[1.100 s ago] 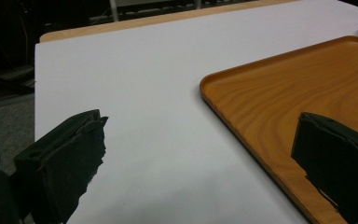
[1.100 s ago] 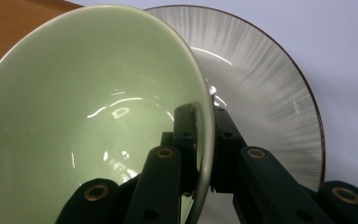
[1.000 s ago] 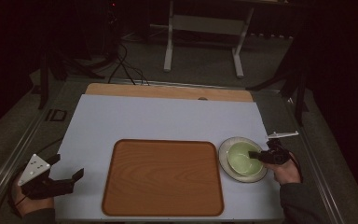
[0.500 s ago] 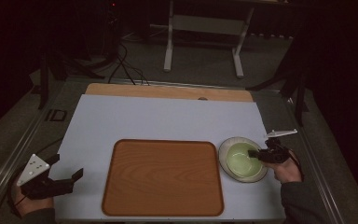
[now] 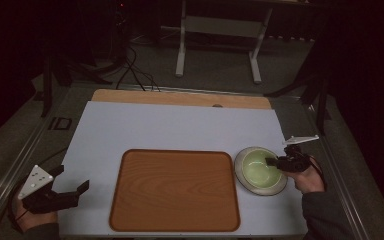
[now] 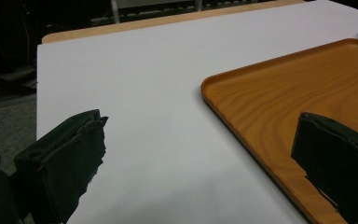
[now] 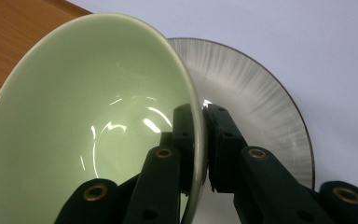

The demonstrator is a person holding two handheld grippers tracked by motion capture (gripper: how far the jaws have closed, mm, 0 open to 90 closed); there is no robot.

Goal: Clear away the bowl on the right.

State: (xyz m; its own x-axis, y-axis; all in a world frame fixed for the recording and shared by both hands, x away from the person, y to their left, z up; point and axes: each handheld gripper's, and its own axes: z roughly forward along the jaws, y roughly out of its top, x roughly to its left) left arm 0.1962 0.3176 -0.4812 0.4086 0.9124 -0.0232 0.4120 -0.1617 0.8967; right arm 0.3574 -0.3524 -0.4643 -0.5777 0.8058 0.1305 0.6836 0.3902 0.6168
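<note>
Table (image 5: pixel 145 130): white top, wood strip along the far edge; it bears everything here.
Tray (image 5: pixel 175 190): wooden, bare, lying flat in the near middle of the table; likely where the bowl is headed.
Plate (image 7: pixel 265 107): pale, ribbed, dark-rimmed, just right of the tray; the bowl sits over it, tilted.
Bowl (image 7: pixel 98 121): glossy green ceramic. Judged stiff, fairly heavy for a rim pinch, slick from the glaze and breakable, so it may swivel or slip.
Hold point: the rim's right side, one jaw inside the wall, one outside; a deeper bite would steady it.
Right gripper (image 7: pixel 199 140): clamped on the bowl's rim.
Left gripper (image 6: pixel 200 158): jaws wide apart, nothing between them, over the table's near left beside the tray.
</note>
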